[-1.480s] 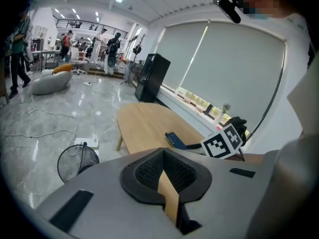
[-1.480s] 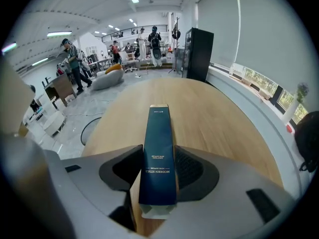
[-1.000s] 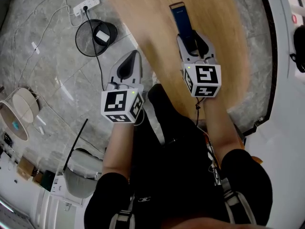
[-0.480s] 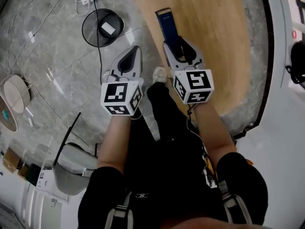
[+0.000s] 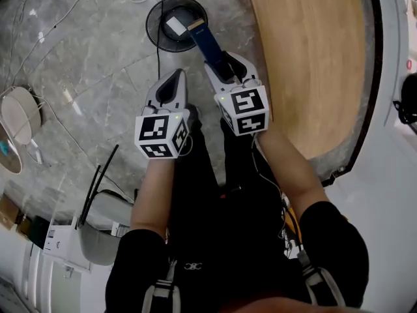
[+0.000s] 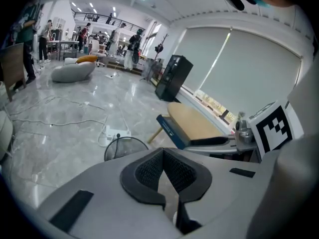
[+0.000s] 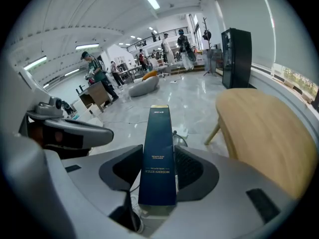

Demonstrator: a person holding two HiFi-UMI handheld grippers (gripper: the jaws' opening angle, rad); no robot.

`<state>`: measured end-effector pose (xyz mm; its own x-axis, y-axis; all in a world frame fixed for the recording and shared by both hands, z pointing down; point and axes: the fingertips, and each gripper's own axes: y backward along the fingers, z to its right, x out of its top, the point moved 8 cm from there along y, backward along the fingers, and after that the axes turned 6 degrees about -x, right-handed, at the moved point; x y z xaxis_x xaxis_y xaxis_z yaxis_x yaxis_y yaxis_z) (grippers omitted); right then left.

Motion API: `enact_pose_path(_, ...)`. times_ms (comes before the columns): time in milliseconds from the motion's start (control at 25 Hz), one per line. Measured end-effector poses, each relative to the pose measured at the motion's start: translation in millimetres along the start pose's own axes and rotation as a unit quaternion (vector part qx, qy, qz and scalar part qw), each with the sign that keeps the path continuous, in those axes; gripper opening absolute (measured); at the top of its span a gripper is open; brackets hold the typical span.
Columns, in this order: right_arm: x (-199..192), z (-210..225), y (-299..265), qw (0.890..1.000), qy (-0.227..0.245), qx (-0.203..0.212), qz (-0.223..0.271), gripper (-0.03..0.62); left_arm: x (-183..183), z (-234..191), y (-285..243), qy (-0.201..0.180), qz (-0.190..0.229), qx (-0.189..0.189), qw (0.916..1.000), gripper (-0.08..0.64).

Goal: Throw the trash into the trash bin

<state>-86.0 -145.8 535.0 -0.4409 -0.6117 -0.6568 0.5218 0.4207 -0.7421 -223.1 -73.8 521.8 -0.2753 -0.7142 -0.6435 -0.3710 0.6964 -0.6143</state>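
My right gripper [image 5: 225, 65] is shut on a long dark blue box [image 5: 206, 40]. The box's far end reaches over the rim of a round black wire trash bin [image 5: 158, 19] on the grey floor. A white item lies inside the bin. In the right gripper view the blue box [image 7: 158, 148] stands upright between the black pads [image 7: 192, 169] of the right gripper [image 7: 158, 179]. My left gripper [image 5: 180, 75] hangs beside it, shut and holding nothing. The left gripper view shows the left gripper [image 6: 163, 153], the bin [image 6: 122, 146] just beyond it, and the box [image 6: 171, 131] to the right.
A round wooden table [image 5: 313, 57] stands to the right of the bin. A power strip [image 6: 115, 132] and loose cables lie on the floor behind the bin. My legs are below the grippers. A chair [image 5: 98, 230] sits at lower left. People stand far off in the hall.
Both grippers have moved left, off the wooden table and over the grey floor. The blue box's end now reaches the bin. The jaws look unchanged.
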Motion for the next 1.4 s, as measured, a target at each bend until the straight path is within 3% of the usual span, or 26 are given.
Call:
enact_pose_path(280, -14.3, -62.2, -89.9, 0.995, -0.044, -0.013, -0.085, 0.201, 9.3, -100.6, 31.7, -0.002, 0.007, 0.012, 0.9999, 0.006)
enact_pose_path(480, -27.6, -73.6, -163.7, 0.987, -0.019, -0.034, -0.156, 0.201, 1.5, -157.2, 51.3, 0.008, 0.005, 0.024, 0.9997, 0.006)
enact_pose_path(680, -38.1, -61.7, -221.5, 0.979, 0.006, -0.071, -0.191, 0.201, -14.4, -185.6, 60.2, 0.024, -0.005, 0.031, 0.9992, 0.007)
enact_pose_path(840, -47.0, -47.5, -256.9, 0.974, -0.025, -0.084, -0.208, 0.201, -23.7, -193.2, 58.1, 0.03, -0.014, 0.029, 0.999, 0.007)
enact_pose_path(960, -53.7, -38.4, -280.8, 0.972, -0.02, -0.094, -0.216, 0.201, -28.5, -196.4, 48.5, 0.036, -0.013, 0.024, 0.999, 0.007)
enact_pose_path(1080, -52.6, -33.0, -292.3, 0.975, -0.034, -0.098, -0.196, 0.216, -33.5, -202.0, 37.8, 0.037, -0.015, 0.018, 0.9991, 0.006)
enact_pose_path(1240, -41.2, -29.7, -274.2, 0.985, -0.078, -0.077, -0.133, 0.219, -34.8, -201.2, 28.5, 0.022, -0.018, 0.01, 0.9996, 0.006)
enact_pose_path(1280, -37.7, -28.5, -264.0, 0.987, -0.097, -0.069, -0.111, 0.18, -32.6, -199.2, 27.6, 0.018, -0.015, 0.009, 0.9997, 0.007)
enact_pose_path(1360, -30.3, -26.2, -236.6, 0.988, -0.123, -0.063, -0.062, 0.016, -25.8, -192.7, 28.5, 0.013, -0.006, 0.007, 0.9999, 0.007)
enact_pose_path(1400, -26.5, -25.8, -220.5, 0.989, -0.125, -0.063, -0.04, 0.014, -21.7, -188.8, 29.5, 0.012, -0.001, 0.007, 0.9999, 0.006)
